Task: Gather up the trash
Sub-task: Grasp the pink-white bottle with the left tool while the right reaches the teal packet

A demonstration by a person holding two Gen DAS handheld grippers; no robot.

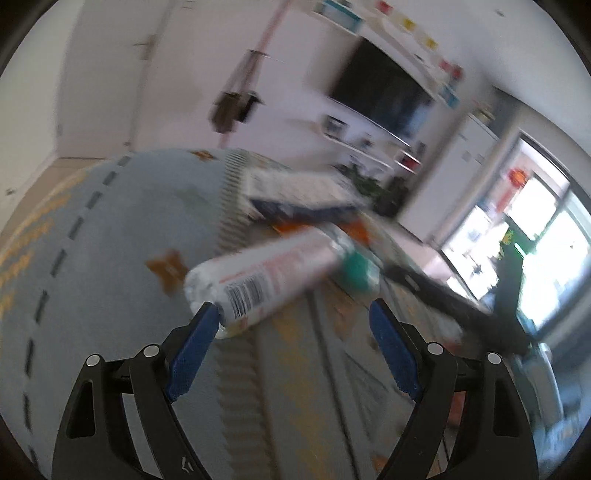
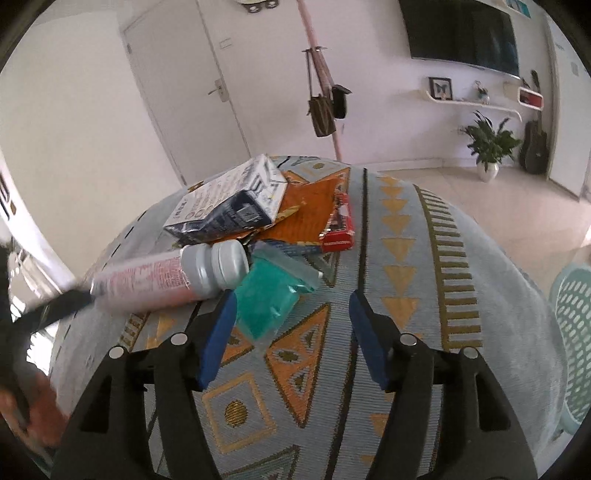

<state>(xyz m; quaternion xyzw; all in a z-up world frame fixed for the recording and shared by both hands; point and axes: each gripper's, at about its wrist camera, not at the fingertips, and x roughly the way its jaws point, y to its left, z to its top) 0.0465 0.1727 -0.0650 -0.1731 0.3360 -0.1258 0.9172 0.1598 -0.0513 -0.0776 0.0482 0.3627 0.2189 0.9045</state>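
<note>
A pile of trash lies on the patterned cloth. A white and pink tube with a grey cap lies across the front of it. My left gripper is open; its left fingertip touches the tube's crimped end, and its black body shows blurred in the right wrist view. A teal plastic packet lies next to the cap. Behind are a blue and white carton, an orange wrapper and a red box. My right gripper is open and empty, just in front of the teal packet.
A pale green perforated basket stands at the right edge of the right wrist view. Beyond the cloth are a door, a pink pole with hanging bags, a wall TV, a potted plant and bright windows.
</note>
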